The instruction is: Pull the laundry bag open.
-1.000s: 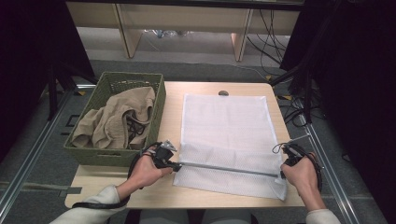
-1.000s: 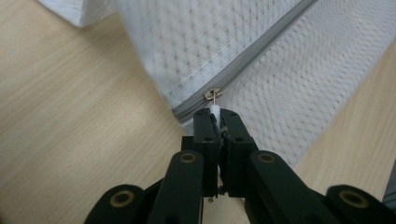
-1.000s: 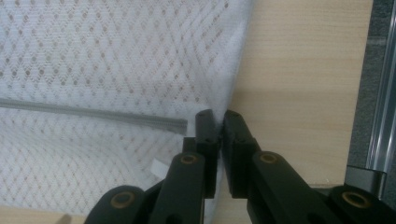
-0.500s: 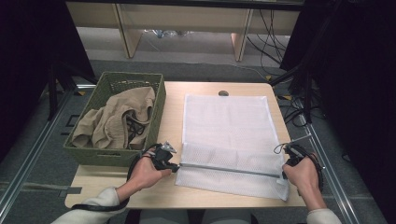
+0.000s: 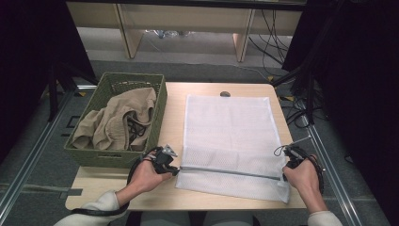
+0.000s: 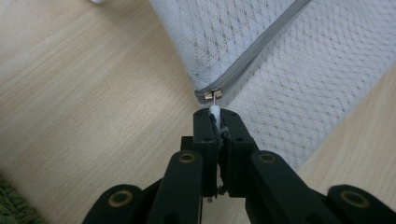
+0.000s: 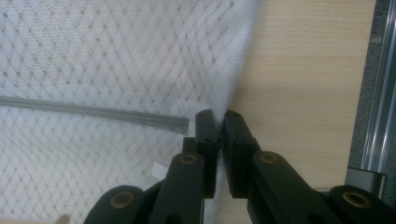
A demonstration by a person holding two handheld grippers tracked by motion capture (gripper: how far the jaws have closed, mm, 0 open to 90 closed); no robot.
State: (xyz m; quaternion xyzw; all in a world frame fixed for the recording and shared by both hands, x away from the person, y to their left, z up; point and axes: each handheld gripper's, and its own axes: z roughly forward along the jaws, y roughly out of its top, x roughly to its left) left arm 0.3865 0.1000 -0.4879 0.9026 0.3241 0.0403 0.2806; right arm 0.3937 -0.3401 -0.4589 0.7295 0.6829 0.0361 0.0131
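A: White mesh bag lies flat on the worktop, right of the green basket.

B: Fingers?

A: Left gripper clamped on the zipper pull, near-left corner. Right gripper pinches the bag's right edge.

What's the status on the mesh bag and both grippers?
Left gripper shut on zipper pull. Right gripper pinching mesh bag edge. Zipper closed. Nothing obstructing.
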